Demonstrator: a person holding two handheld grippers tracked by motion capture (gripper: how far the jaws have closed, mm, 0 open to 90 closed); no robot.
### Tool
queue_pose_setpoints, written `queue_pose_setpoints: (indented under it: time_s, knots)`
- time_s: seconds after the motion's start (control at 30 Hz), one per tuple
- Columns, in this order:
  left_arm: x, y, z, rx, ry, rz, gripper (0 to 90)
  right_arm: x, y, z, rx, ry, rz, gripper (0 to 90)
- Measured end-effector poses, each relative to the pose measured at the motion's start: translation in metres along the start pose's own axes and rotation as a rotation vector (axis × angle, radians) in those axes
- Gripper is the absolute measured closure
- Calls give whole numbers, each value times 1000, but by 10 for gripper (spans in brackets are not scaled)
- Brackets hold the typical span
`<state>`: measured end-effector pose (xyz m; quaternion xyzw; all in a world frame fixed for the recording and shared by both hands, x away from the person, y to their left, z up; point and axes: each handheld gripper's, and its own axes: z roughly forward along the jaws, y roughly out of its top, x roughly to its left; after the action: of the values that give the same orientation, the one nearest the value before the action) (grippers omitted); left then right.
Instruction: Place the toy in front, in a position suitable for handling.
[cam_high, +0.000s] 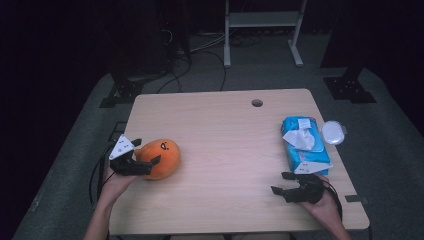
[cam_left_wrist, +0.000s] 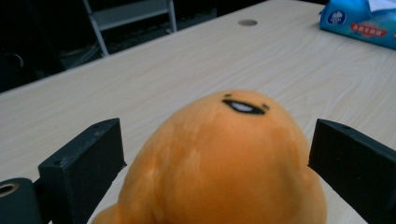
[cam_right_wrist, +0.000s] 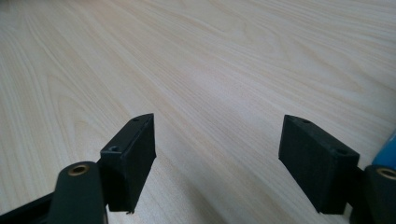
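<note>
High view: the left gripper (cam_high: 145, 152) straddles the orange plush toy (cam_high: 161, 157), its 2 jaws spread on either side, not yet clenched. The toy lies on the table (cam_high: 225, 145), far left of the blue wipes pack (cam_high: 302, 145). Just below that pack, the right gripper (cam_high: 282, 182) rests released.

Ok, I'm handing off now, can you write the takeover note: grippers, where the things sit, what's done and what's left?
Left gripper: open, jaws either side of the orange plush toy at the table's left edge; a small gap shows at each jaw, so not yet gripped.
Right gripper: open, holding nothing, low over bare table beside the blue wipes pack.
Done: approach to the toy.
Left: close and lift.
</note>
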<state>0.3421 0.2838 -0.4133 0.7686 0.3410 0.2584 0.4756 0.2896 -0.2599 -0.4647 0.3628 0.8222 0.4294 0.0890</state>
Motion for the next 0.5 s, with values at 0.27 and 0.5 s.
queue_pose_setpoints:
  time_s: [0.27, 0.5]
  knots:
    - [10, -12, 18, 48, -53, -40, 42, -1, 0, 1, 2, -4, -7, 261]
    - [10, -20, 22, 75, -84, -44, 59, 0, 0, 0, 2, -7, -13, 263]
